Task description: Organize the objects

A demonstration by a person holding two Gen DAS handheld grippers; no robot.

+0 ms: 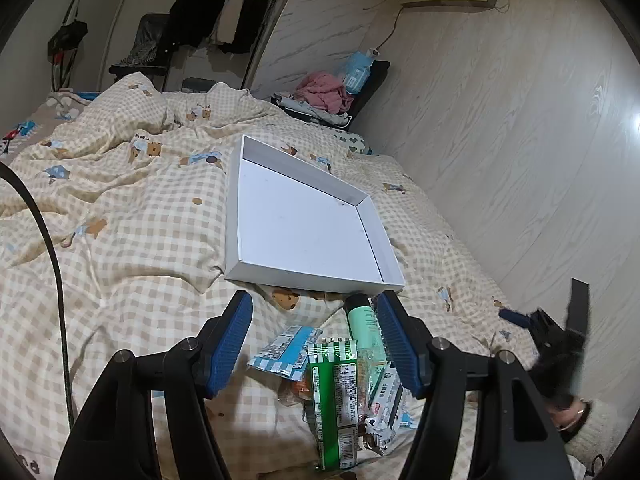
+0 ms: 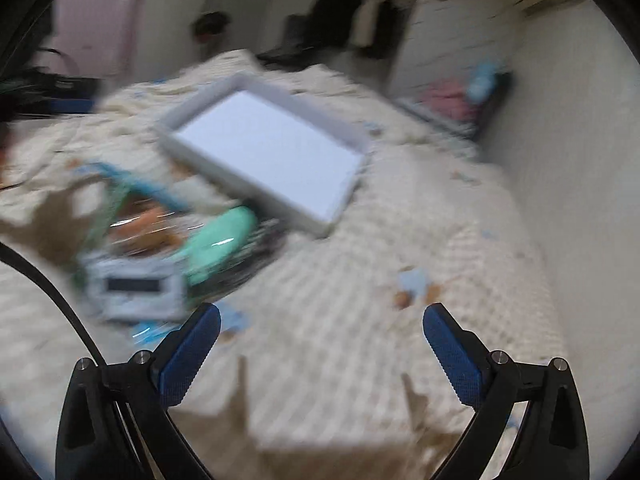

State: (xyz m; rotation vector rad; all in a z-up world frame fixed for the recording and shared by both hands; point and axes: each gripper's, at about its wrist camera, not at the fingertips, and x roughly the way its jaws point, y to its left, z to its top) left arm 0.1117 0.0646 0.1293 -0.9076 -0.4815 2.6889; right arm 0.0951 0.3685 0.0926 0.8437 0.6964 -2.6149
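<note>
A shallow white box [image 1: 304, 220] lies open and empty on the checked bedspread. In front of it is a pile: a mint green tube [image 1: 362, 328], a green striped packet [image 1: 334, 396], a blue-and-white packet [image 1: 286, 350] and a white packet [image 1: 386, 406]. My left gripper [image 1: 314, 308] is open and empty, hovering over the pile, its right finger beside the tube. The right wrist view is blurred: the box [image 2: 272, 152] and the pile with the tube [image 2: 218, 244] sit left of my right gripper [image 2: 322, 320], which is open and empty above the bedspread.
The bed runs along a pale wood-look wall [image 1: 500, 140] on the right. A dark chair with pink cloth [image 1: 324, 90] stands at the bed's far end. A black cable [image 1: 52, 264] hangs at the left. The other gripper [image 1: 552, 332] shows at the right edge.
</note>
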